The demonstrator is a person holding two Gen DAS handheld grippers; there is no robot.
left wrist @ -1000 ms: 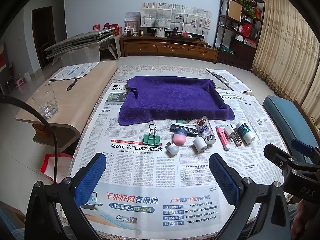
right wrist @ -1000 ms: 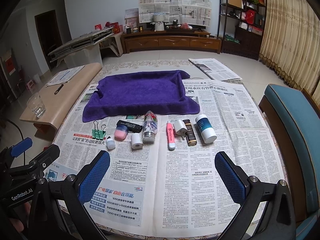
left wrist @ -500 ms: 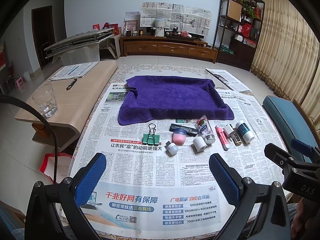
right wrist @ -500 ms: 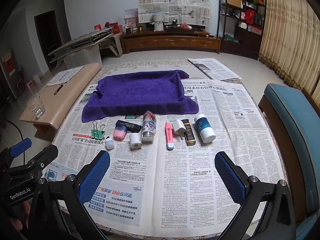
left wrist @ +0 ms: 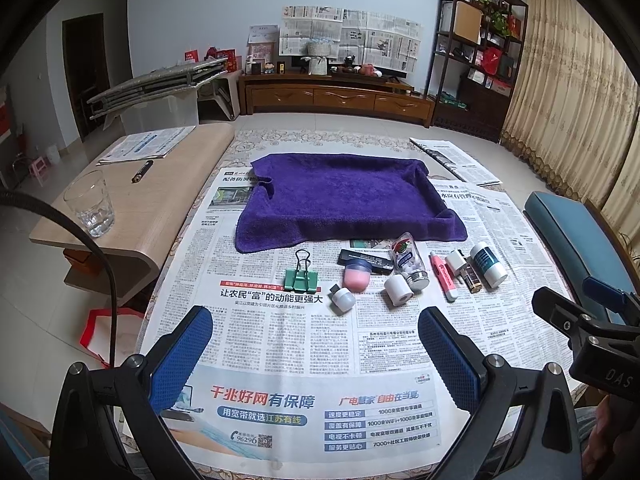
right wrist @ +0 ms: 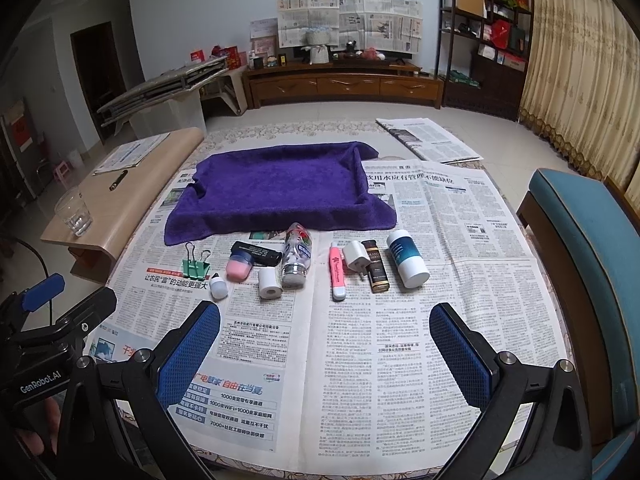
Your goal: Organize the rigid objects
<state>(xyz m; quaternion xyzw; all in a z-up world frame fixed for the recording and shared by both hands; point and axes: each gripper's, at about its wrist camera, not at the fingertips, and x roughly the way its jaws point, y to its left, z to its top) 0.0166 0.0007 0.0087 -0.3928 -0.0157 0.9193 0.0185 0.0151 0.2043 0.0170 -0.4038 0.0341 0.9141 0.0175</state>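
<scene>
A row of small items lies on newspaper in front of a purple towel [left wrist: 344, 200] [right wrist: 280, 196]: a green binder clip [left wrist: 302, 278] [right wrist: 196, 267], a pink jar [left wrist: 356, 276] [right wrist: 239, 267], a black case [right wrist: 256, 254], a clear pill bottle [left wrist: 406, 262] [right wrist: 297, 256], a white cap [left wrist: 398, 291] [right wrist: 270, 283], a pink highlighter [left wrist: 442, 276] [right wrist: 337, 270], a white charger [right wrist: 355, 256], a brown tube [right wrist: 375, 271] and a white-and-teal bottle [left wrist: 488, 264] [right wrist: 406, 258]. My left gripper [left wrist: 316, 354] and right gripper [right wrist: 325, 350] hover open, short of the row, holding nothing.
A low wooden table [left wrist: 160, 192] at the left carries a glass [left wrist: 90, 208], a pen and papers. A blue padded bench [right wrist: 592, 240] borders the right side. More newspaper lies on the floor beyond, then a TV cabinet and shelves.
Both views have shifted only slightly; the row of items sits marginally lower and leftward in the right wrist view. Nothing was grasped or moved.
</scene>
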